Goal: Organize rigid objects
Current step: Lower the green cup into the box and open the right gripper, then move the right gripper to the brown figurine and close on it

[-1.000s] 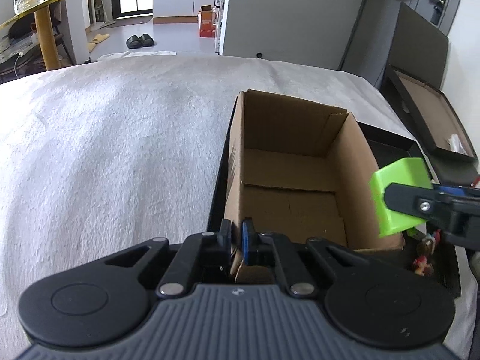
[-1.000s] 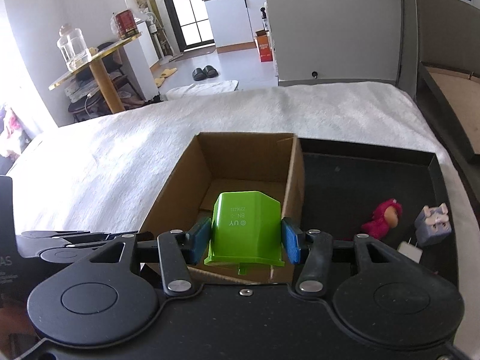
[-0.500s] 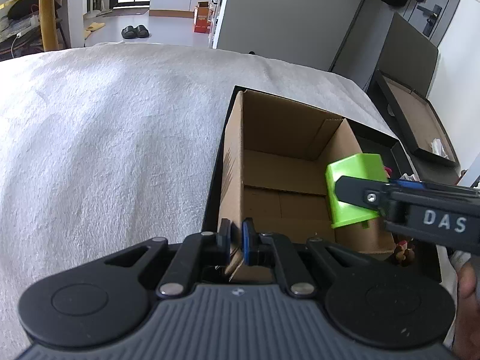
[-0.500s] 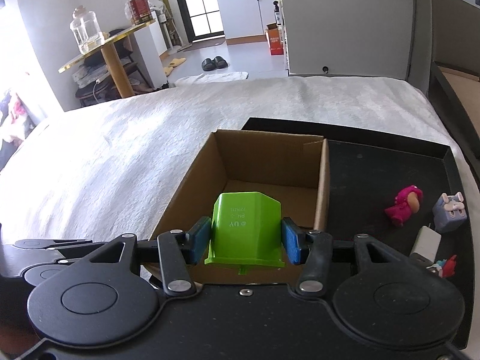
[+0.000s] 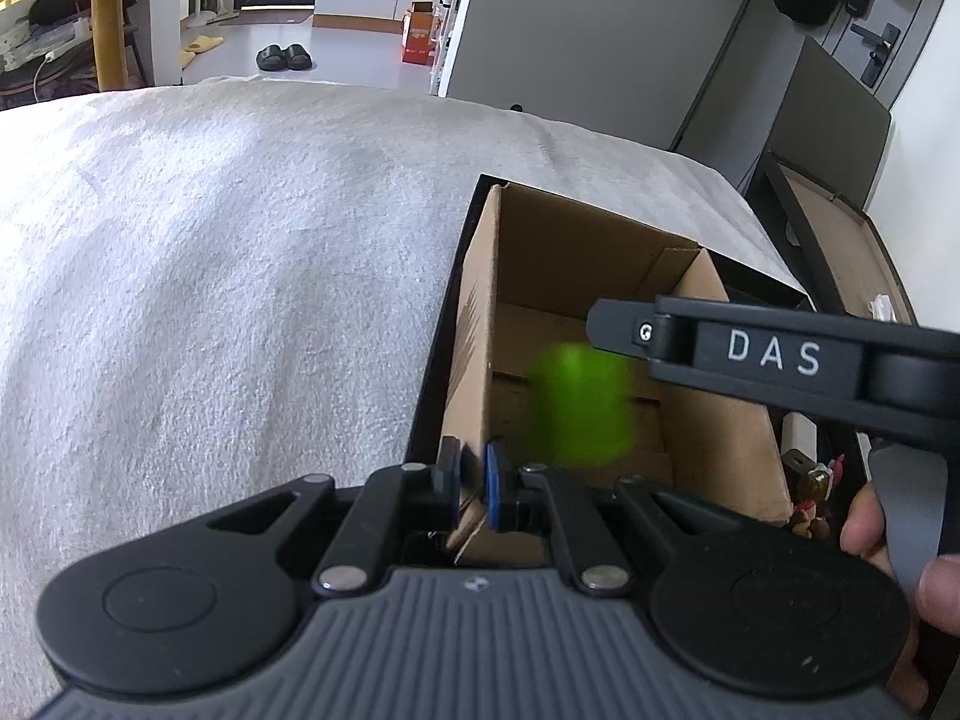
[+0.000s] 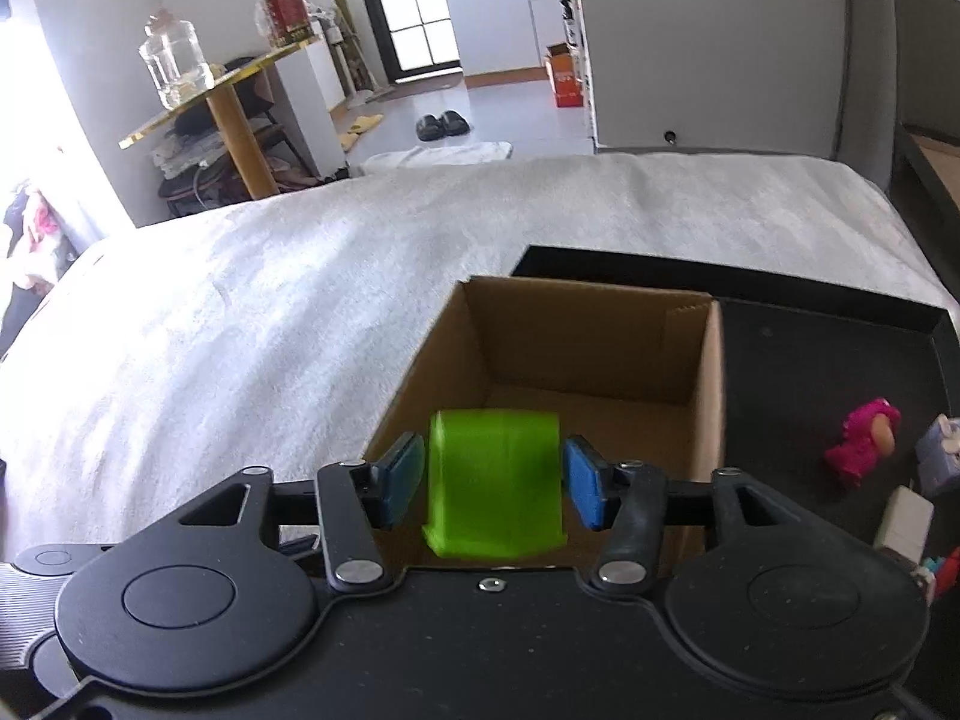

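Note:
An open cardboard box stands at the left end of a black tray. My left gripper is shut on the box's near left wall. Over the box's near end, my right gripper is opening its jaws. A green plastic block is between them, and both blue pads stand clear of it. In the left wrist view the green block is a blurred streak inside the box, below one of the right gripper's fingers.
On the tray right of the box lie a pink figure, a grey bunny cube and a white charger. A white blanket covers the surface to the left. A person's hand holds the right gripper.
The right gripper carried the green block leftward over the box, then its pads parted from the block, which now blurs downward. The left gripper stays shut on the box wall.

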A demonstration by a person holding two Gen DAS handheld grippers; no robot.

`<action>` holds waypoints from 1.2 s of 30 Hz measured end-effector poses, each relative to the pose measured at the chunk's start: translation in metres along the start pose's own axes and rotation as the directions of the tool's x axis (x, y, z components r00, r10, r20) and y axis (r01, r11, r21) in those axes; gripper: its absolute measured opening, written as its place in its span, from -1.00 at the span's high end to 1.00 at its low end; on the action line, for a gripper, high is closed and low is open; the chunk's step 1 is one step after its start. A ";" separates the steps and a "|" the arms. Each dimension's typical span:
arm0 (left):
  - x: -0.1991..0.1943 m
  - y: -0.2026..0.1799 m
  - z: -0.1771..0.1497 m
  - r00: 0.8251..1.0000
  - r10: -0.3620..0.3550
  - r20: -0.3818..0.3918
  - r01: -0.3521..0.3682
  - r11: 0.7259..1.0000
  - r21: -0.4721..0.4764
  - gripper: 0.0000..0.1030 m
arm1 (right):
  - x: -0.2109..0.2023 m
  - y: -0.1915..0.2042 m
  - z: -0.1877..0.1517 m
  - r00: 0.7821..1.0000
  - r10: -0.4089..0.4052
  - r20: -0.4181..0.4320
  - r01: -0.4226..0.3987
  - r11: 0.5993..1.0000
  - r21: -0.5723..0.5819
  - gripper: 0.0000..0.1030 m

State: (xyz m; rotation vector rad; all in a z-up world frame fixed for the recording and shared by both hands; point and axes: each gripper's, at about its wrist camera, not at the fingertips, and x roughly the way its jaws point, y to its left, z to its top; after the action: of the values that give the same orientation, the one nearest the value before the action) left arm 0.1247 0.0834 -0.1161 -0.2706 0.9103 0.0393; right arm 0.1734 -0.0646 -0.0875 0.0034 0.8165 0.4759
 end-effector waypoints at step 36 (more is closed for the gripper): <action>-0.002 -0.063 0.014 0.976 0.213 0.044 -0.217 0.967 0.136 0.06 | -0.051 -0.077 -0.029 0.990 -0.136 0.037 0.134 0.990 0.042 -0.55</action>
State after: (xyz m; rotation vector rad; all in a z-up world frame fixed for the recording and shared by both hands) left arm 0.1432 0.0258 -0.0926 -0.0400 0.9062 0.1787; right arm 0.1546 -0.1594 -0.0856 -0.0062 0.7811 0.3313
